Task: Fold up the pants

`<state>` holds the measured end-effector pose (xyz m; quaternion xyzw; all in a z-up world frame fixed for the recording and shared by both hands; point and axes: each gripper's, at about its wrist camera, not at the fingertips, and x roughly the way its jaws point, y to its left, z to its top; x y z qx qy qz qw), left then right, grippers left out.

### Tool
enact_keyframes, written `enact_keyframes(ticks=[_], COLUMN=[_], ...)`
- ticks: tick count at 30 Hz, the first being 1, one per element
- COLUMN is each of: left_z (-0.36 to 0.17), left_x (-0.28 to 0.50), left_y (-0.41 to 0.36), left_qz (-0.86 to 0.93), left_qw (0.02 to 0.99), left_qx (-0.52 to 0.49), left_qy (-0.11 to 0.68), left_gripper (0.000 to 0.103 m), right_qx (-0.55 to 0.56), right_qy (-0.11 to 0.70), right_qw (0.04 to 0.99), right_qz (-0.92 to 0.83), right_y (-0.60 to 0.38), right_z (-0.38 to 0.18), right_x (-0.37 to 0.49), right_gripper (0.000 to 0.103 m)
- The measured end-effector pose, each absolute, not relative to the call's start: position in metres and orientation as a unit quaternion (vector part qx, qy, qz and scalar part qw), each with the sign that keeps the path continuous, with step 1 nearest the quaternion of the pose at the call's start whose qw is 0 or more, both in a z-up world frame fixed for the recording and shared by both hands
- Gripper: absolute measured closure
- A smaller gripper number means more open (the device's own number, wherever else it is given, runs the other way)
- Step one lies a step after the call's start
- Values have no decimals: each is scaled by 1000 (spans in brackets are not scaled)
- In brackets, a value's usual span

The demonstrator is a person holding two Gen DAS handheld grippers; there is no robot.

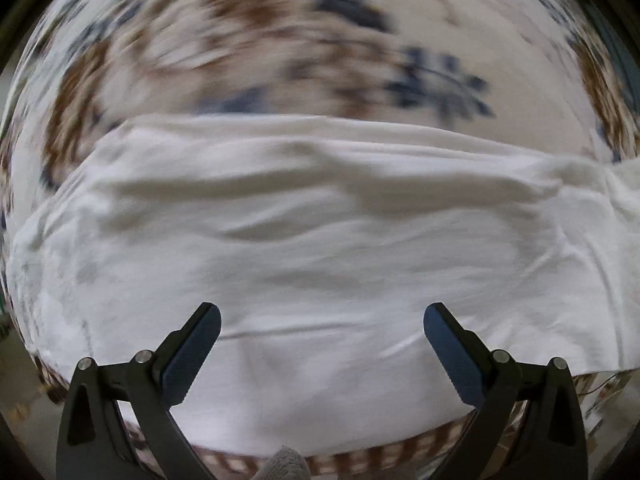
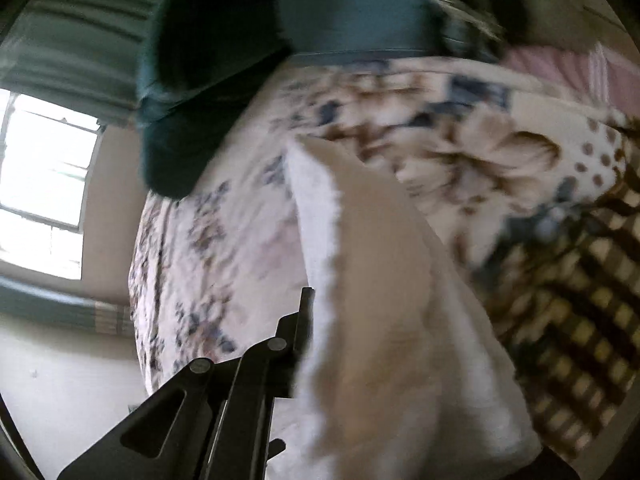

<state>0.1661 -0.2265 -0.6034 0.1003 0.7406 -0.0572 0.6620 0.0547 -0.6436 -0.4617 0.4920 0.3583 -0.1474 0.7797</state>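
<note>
White pants (image 1: pixel 304 240) lie spread across a floral bedspread (image 1: pixel 280 40), filling the middle of the left wrist view. My left gripper (image 1: pixel 322 316) hangs over them with its jaws wide apart and nothing between them. In the right wrist view a fold of the white pants (image 2: pixel 380 320) drapes up and over my right gripper (image 2: pixel 320 300), covering the right finger. Only the left finger (image 2: pixel 306 304) shows, pressed against the cloth. The view is motion-blurred.
The bedspread (image 2: pixel 248 240) has a brown checked border (image 2: pixel 580 320). A person in a dark teal top (image 2: pixel 224 60) stands at the bed's far side. A window (image 2: pixel 44 184) and a pale wall are at the left.
</note>
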Motion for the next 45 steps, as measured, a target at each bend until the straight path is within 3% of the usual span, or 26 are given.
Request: enact_keyframes(ticks=[7,12,18,20,22,24,25,31,37,38,39,40,41,42,45], left_z=[-568,-553,-543,-542,-544,-542,-540,-546,-599,-610,-616,-618,-615,-611,-595], left_x=[163,150,144,150,162,175,178,192,195,195,195,195,194,193,185], left_y=[-81,41,129,143,133,117,118,76,12,2,-6,-9,-9,-6,3], left_qz=[5,73,122,123,119,102,93,17,-39,-42,-44,-38,-46,-50,-46], left_qw=[674,679,683,686,687,691,692,685,654,651,658,668,678,683,704], left_qx=[42,18,-8,-16,-32,-59,-68,-123,-83,-62,-43,-27,-33,-47,-51], left_qy=[737,730,720,717,716,713,713,718,751,755,751,743,733,727,707], left_gripper=[0,0,0,0,0,0,0,0,2,5,17,49,72,86,91], right_qx=[416,335,185,148,161,194,217,219,214,226,235,245,250,249,246], right_qy=[408,470,551,594,613,624,626,607,657,660,661,662,662,663,665], right_qw=[809,817,812,790,771,751,741,761,722,715,710,705,703,701,700], right_qz=[-78,-6,48,42,54,89,108,70,-42,-49,-58,-66,-72,-78,-84], right_y=[-505,-376,-233,-210,-207,-212,-219,-275,-331,-340,-348,-354,-359,-361,-364], right_z=[-439,-473,-526,-545,-547,-539,-532,-471,-507,-515,-520,-525,-529,-532,-539], right_x=[89,122,140,143,142,141,139,111,104,101,97,93,90,88,85], right_gripper=[98,98,97,90,76,31,26,26,26,26,26,26,26,26,26])
